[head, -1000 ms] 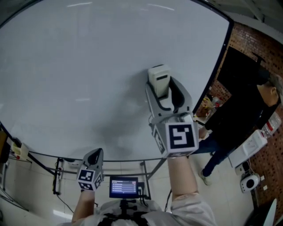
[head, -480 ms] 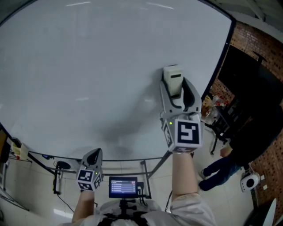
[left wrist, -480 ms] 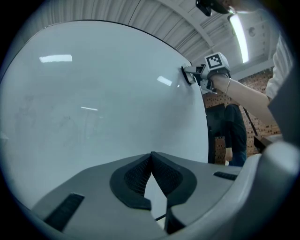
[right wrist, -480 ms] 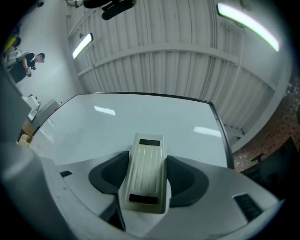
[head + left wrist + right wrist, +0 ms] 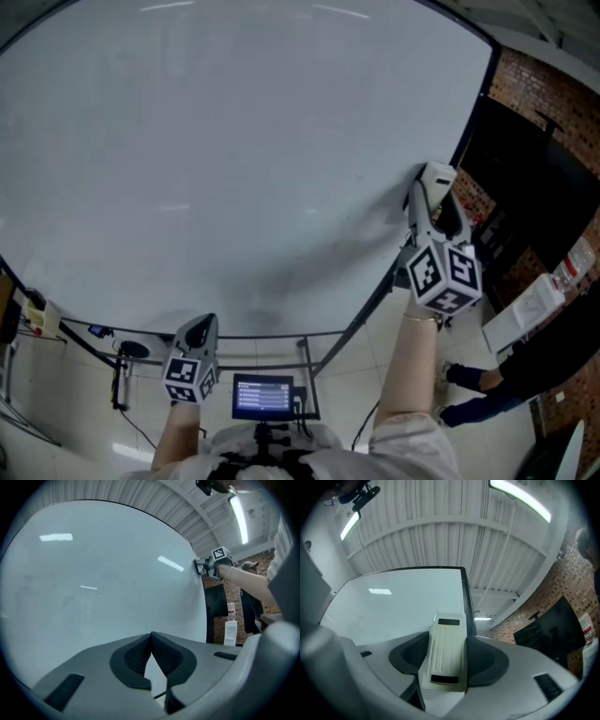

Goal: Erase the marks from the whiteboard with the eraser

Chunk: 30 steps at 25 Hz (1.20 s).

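A large whiteboard (image 5: 216, 141) fills most of the head view and shows no marks, only light reflections. My right gripper (image 5: 433, 192) is shut on a cream-white eraser (image 5: 438, 178) at the board's right edge; the eraser (image 5: 446, 651) sits lengthwise between the jaws of the right gripper (image 5: 445, 660) in its own view. My left gripper (image 5: 200, 328) hangs low below the board's bottom edge, away from the surface. In the left gripper view its jaws meet with nothing between them (image 5: 151, 654), and the whiteboard (image 5: 93, 583) stands ahead.
A black frame (image 5: 469, 112) edges the board on the right. Behind it are a brick wall (image 5: 544, 84) and a person's legs (image 5: 487, 394) at the lower right. A small screen (image 5: 262, 398) sits at my chest, with cables and stand legs under the board.
My right gripper has swept the eraser from the board's middle to its right edge. The person at the right has shifted lower. The left gripper has not moved.
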Motion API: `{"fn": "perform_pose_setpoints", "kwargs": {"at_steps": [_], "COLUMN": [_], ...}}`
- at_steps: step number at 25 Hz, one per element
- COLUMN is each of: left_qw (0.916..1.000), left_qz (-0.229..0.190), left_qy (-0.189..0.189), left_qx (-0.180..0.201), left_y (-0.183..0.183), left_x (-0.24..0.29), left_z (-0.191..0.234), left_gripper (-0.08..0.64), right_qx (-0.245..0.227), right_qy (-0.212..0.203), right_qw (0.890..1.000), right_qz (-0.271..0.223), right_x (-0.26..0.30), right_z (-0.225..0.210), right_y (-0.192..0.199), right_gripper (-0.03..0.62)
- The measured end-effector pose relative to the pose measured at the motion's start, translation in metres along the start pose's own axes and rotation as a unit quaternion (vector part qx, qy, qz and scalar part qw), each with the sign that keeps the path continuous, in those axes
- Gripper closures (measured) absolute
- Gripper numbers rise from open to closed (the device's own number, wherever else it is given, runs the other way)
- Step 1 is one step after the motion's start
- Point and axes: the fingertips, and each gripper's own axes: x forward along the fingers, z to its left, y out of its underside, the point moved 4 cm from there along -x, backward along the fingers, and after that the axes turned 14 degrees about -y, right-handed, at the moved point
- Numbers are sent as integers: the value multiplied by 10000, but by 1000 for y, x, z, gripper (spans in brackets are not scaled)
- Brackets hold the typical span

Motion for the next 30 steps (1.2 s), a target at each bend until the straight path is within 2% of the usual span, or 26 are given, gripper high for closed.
{"fn": "perform_pose_setpoints", "kwargs": {"at_steps": [5,11,15,20,25,30], "left_qw": [9999,9998,9996,9986,9973,9974], "left_qz": [-30,-26,34,201,398,428], "left_qy": [86,200,280,483,609,564], "left_qx": [54,55,42,79,28,134], "left_y": [-3,-1,3,17,41,50], "left_x": [-6,-10,-16,-25,-32,-42], "left_z": [-1,1,-2,-8,-15,-23], "left_gripper": [566,566,566,566,566,566], "right_qx": [67,85,311,964,1113,1569], "right_qy": [-346,-827,-1075,-1275,-1290,-1158], "right_qw": [9990,9965,9906,9719,9553,9439], "right_qz": [-262,59,788,1728,2417,2665], "right_x": [-28,-57,-87,-139,-190,-230], "right_z": [33,84,116,154,183,181], "right_y": [-1,40,110,195,245,272], "right_gripper": [328,328,328,328,328,328]}}
